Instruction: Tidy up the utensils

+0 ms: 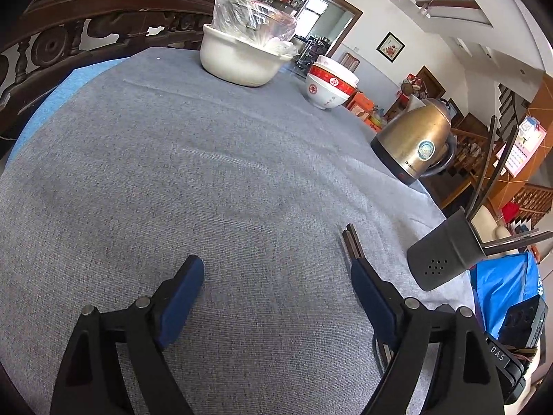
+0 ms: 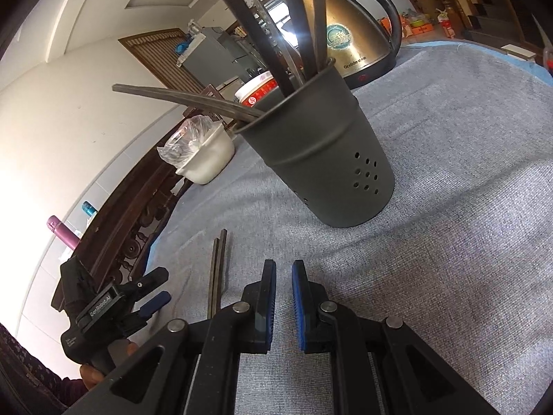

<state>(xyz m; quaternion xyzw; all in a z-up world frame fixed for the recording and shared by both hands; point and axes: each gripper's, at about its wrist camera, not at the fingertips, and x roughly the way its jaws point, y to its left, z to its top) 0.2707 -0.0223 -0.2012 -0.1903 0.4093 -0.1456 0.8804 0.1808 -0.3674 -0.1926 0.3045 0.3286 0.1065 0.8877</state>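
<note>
Left wrist view: the left gripper (image 1: 276,276) stands wide apart over the grey tablecloth (image 1: 193,159), grasping nothing. 2 loose chopsticks (image 1: 352,242) lie beside its right finger, just left of the dark utensil holder (image 1: 446,259).

Right wrist view: the right gripper (image 2: 283,297) is clenched and empty, its pads nearly together, in front of the holder (image 2: 321,159); the chopsticks (image 2: 218,269) lie left of it.

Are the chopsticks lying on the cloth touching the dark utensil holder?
Apart. The right wrist view shows bare cloth between the chopsticks and the utensil holder.
</note>
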